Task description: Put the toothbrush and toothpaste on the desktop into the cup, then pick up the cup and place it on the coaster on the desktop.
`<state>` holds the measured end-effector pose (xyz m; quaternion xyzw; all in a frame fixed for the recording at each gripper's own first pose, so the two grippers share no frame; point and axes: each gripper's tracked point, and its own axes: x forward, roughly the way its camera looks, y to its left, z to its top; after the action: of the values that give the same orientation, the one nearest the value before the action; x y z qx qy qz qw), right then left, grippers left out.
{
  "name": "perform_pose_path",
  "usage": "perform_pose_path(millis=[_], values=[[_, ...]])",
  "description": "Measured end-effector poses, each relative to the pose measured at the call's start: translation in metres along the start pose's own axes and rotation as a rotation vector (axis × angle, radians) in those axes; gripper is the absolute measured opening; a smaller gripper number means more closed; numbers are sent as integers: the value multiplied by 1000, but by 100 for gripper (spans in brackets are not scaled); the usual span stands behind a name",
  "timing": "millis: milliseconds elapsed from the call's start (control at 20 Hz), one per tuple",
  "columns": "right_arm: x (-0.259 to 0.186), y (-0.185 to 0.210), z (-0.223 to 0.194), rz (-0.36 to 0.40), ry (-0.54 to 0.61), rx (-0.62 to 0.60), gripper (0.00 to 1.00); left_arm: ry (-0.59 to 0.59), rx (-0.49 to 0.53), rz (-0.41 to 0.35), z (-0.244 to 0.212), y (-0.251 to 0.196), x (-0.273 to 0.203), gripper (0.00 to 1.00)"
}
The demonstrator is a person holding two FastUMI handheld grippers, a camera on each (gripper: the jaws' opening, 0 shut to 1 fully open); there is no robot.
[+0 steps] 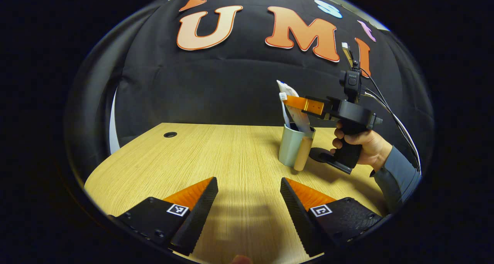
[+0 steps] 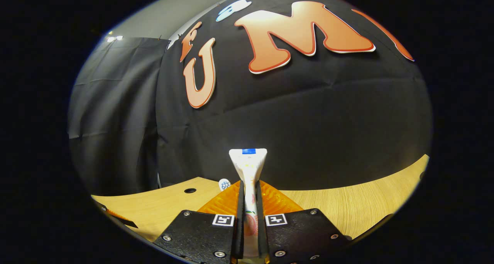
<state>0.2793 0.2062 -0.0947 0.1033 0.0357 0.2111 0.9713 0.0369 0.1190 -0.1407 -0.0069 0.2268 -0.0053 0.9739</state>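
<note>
Jaws of the right gripper (image 2: 249,202) clamp the toothpaste (image 2: 248,165) over the cup (image 1: 292,147); left gripper (image 1: 249,196) jaws spread

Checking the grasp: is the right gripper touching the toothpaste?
Touching. In the right gripper view, both fingers of the right gripper press the toothpaste tube between them.

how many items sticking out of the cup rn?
2. Toothbrush stands at the left side of the cup; toothpaste beside it, pinched by the right gripper. Anything lower inside the cup is hidden.
</note>
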Motion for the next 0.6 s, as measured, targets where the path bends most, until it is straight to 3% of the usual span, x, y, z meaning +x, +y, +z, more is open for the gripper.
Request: perform_pose_path(millis=[200, 350, 500, 600], values=[[-15, -6, -11, -19, 64, -29, 16, 0, -5, 12, -1, 0, -2, 98], [-36, -12, -31, -22, 187, -63, 24, -5, -7, 9, 1, -2, -4, 98], [-60, -23, -16, -33, 181, -91, 28, -10, 4, -6, 6, -4, -4, 98], [-75, -29, -4, -40, 167, -93, 36, -14, 29, -12, 12, -13, -4, 98]])
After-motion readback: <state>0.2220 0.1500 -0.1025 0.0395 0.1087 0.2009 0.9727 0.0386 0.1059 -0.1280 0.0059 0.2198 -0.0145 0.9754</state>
